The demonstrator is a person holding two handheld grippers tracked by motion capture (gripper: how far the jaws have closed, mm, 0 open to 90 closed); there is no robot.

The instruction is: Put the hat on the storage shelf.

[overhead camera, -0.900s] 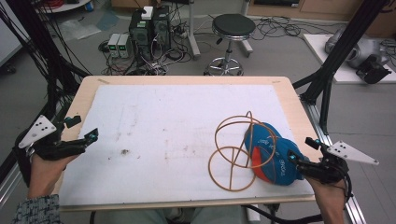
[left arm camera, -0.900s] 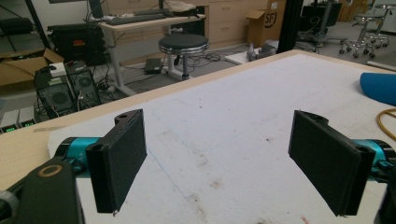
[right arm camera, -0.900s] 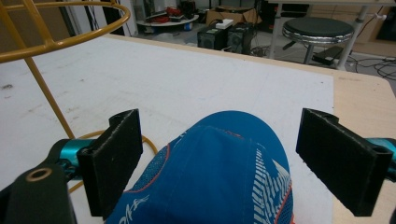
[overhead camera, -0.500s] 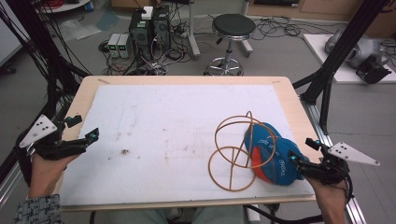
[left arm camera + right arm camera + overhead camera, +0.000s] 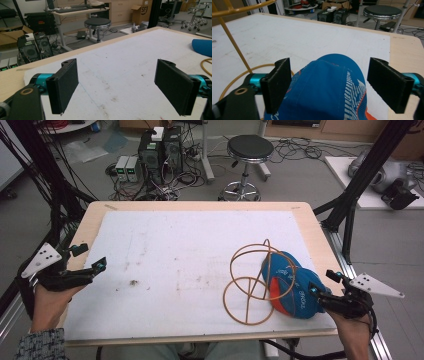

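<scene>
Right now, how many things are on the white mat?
2: a blue cap near the right front corner, and a yellow wire stand touching its left side.

Your left gripper [image 5: 86, 264] and right gripper [image 5: 323, 285] are black frames, each with a grey three-cornered plate dotted with holes, teal collars behind flat, black, rectangular fingers [image 5: 63, 87], and a grey knitted sleeve [image 5: 40, 345] covers your left forearm.

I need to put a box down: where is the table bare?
The white mat is bare from the left gripper across to the wire stand. Crowded: the near right corner, with the stand, the blue cap and the right gripper.
</scene>
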